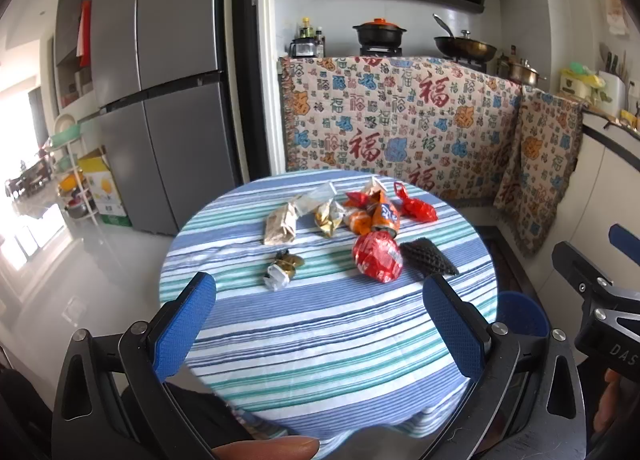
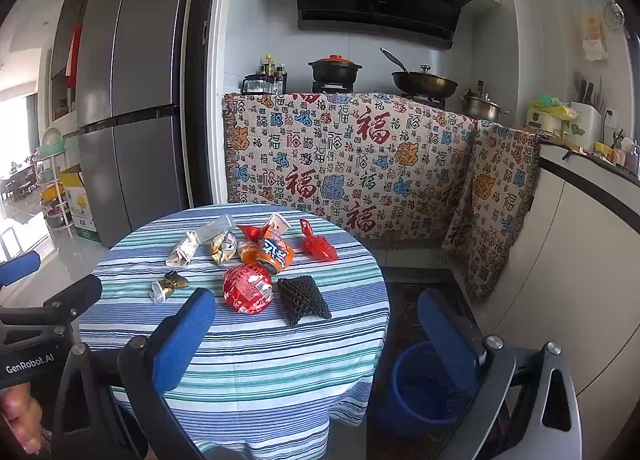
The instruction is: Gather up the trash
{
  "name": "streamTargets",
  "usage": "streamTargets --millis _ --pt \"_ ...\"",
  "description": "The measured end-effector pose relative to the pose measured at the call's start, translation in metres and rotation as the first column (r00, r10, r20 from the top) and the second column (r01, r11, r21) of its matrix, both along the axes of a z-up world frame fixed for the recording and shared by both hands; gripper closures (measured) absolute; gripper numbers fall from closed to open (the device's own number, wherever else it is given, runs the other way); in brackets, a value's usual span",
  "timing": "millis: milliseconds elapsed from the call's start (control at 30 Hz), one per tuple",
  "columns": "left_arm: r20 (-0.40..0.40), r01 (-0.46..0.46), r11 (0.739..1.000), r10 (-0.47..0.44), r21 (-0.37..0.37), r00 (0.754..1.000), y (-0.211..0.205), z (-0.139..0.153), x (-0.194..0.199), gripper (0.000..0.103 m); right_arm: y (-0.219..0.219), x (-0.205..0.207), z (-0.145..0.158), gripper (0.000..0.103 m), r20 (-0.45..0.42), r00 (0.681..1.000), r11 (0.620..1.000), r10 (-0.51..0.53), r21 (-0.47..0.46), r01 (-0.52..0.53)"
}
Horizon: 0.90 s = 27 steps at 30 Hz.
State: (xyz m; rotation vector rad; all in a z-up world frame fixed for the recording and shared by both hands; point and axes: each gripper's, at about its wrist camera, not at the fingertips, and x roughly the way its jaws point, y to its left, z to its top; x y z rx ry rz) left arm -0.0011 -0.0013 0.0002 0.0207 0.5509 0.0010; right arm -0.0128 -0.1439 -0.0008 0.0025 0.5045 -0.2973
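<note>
Round bench under a blue-striped cloth (image 2: 256, 364), crumpled wrappers and an orange drink can (image 2: 274, 254) clustered toward its far edge. Near half bare. Left gripper (image 1: 320, 324) and right gripper (image 2: 316, 344) hovering there, jaws wide, empty; blue plastic bin (image 2: 404, 392) beside the right rim.

Wrappers, an orange can (image 2: 275, 253) and a black foam net (image 2: 302, 298) are seen scattered on the striped tabletop (image 2: 256, 364), a blue bin (image 2: 424, 388) standing beside it, the right gripper (image 2: 316, 338) held wide apart.

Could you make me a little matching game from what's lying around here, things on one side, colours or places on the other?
Things:
1. foam net
2. soda can
3. waste bin
4. round wrapper

Descriptions:
A. orange, lying on its side
B. blue, on the floor beside the table
C. black, mesh-like
D. red, crumpled, next to the foam net

Pairs: 1-C, 2-A, 3-B, 4-D
</note>
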Motion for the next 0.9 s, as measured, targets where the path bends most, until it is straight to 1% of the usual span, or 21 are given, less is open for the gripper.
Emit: streamTargets --millis 900 --pt "-0.001 0.002 1.0 -0.002 0.002 1.0 -0.0027 0.0003 -0.0021 0.0 -0.0023 0.0029 0.0014 0.0 -0.005 1.0 1.0 0.001 -0.001 -0.001"
